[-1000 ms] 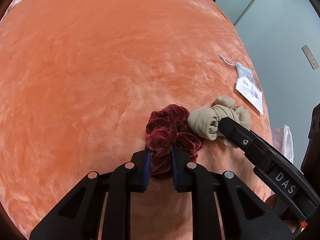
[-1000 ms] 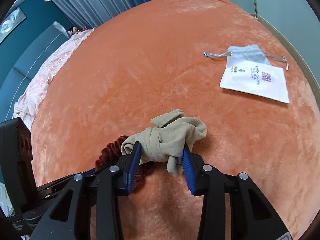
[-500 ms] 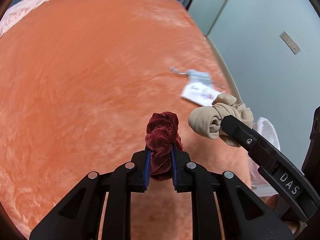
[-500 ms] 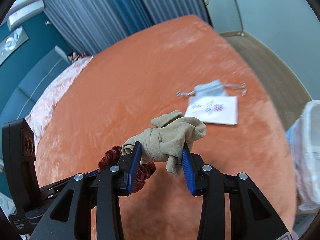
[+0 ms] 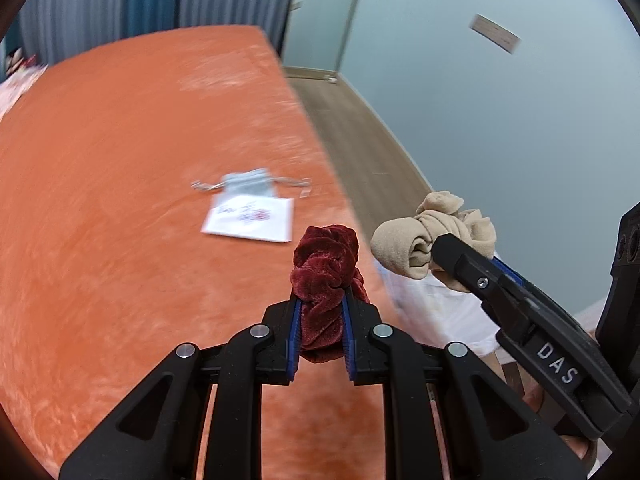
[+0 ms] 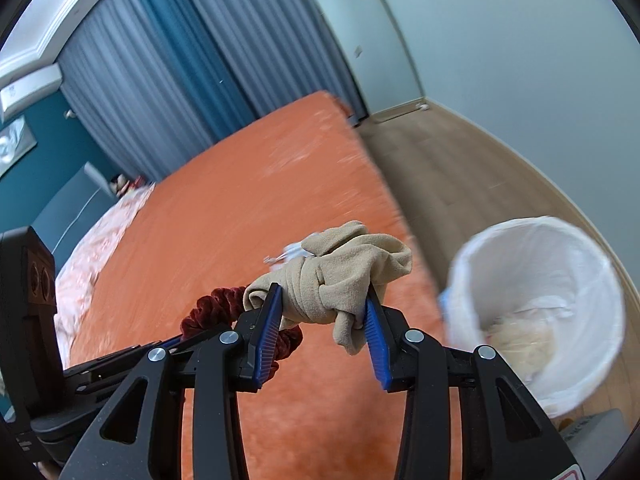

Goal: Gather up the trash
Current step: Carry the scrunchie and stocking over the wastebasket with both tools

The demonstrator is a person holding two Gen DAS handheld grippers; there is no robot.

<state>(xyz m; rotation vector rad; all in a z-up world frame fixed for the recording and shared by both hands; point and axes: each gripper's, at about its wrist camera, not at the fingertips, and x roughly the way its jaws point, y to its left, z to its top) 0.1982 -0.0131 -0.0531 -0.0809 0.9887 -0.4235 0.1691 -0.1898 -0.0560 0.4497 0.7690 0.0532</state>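
Note:
My left gripper (image 5: 320,312) is shut on a dark red velvet scrunchie (image 5: 324,276) and holds it in the air above the orange bed (image 5: 120,200). My right gripper (image 6: 324,312) is shut on a knotted beige sock bundle (image 6: 340,280), also lifted; the bundle also shows in the left wrist view (image 5: 428,240), and the scrunchie in the right wrist view (image 6: 216,308). A white-lined trash bin (image 6: 536,304) stands on the floor beside the bed, to the right of both grippers, with some pale trash inside.
A white paper card (image 5: 250,218) and a small grey drawstring pouch (image 5: 248,182) lie on the bed ahead. The bed's right edge drops to a wooden floor (image 6: 452,176). Curtains (image 6: 192,68) hang at the back; a pale wall (image 5: 500,120) runs on the right.
Both grippers have lifted their items off the bed and swung to the right. The floor and the trash bin have come into view.

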